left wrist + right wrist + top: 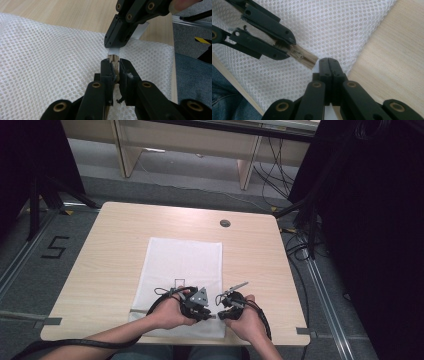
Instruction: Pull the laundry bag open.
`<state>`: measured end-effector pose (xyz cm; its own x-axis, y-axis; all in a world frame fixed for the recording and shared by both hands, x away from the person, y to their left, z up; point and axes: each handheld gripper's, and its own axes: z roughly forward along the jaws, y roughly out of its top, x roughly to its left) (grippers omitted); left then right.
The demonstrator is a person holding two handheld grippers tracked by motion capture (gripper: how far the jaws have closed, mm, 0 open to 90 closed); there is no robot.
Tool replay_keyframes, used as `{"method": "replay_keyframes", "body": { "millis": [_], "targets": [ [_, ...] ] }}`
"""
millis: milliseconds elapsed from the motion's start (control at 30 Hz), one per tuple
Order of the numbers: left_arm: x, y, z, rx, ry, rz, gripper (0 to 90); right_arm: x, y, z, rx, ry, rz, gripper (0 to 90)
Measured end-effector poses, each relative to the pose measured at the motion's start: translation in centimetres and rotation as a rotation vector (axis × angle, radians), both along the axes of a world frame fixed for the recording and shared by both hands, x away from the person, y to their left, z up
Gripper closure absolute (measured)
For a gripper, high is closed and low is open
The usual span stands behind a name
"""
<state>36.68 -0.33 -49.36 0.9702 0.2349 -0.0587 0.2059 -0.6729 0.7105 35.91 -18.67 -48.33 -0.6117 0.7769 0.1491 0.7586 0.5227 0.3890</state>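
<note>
A white mesh bag point(182, 265) lies flat on the wooden table point(115, 250). Both grippers meet over its near right corner. My left gripper point(211, 315) point(115, 62) is shut on the beige zipper end point(114, 64) point(303, 58) at the bag's edge. My right gripper point(221, 316) point(329, 60) faces it tip to tip with its jaws closed. In the left gripper view the right gripper point(113, 46) pinches a small white tab point(113, 51) just beyond the zipper end. In the right gripper view the left gripper point(290, 48) comes in from the upper left.
A round cable grommet point(225, 223) sits at the table's far side. Desk legs and loose cables point(280, 175) stand on the floor beyond. Black stands point(45, 190) flank the table. The table's near edge lies just under the hands.
</note>
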Motion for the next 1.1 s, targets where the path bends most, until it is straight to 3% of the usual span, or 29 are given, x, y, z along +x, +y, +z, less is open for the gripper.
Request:
{"method": "replay_keyframes", "body": {
  "millis": [100, 167, 367, 600, 667, 1100],
  "targets": [
    [-0.11, -0.01, 0.02, 0.0, 0.006, 0.01, 81.4, -0.12, 0.1, 0.08, -0.002, 0.026, -0.023, 90.0],
    [-0.11, -0.01, 0.04, 0.001, 0.004, 0.005, 81.3, -0.02, 0.05, -0.01, -0.002, -0.003, 0.004, 90.0],
    [-0.09, 0.01, 0.06, 0.003, -0.012, -0.004, 81.4, -0.18, 0.2, 0.09, -0.005, 0.022, -0.019, 90.0],
    [-0.23, 0.4, 0.22, 0.003, -0.001, 0.006, 81.3, -0.16, 0.19, 0.11, -0.021, 0.01, -0.021, 90.0],
    [-0.16, 0.54, 0.27, 0.001, -0.011, -0.003, 81.4, -0.04, 0.09, 0.02, -0.011, -0.008, 0.006, 90.0],
    [-0.3, 0.83, 0.13, -0.009, -0.003, 0.007, 81.3, -0.08, 0.05, 0.01, -0.008, -0.007, 0.006, 90.0]
  ]
}}
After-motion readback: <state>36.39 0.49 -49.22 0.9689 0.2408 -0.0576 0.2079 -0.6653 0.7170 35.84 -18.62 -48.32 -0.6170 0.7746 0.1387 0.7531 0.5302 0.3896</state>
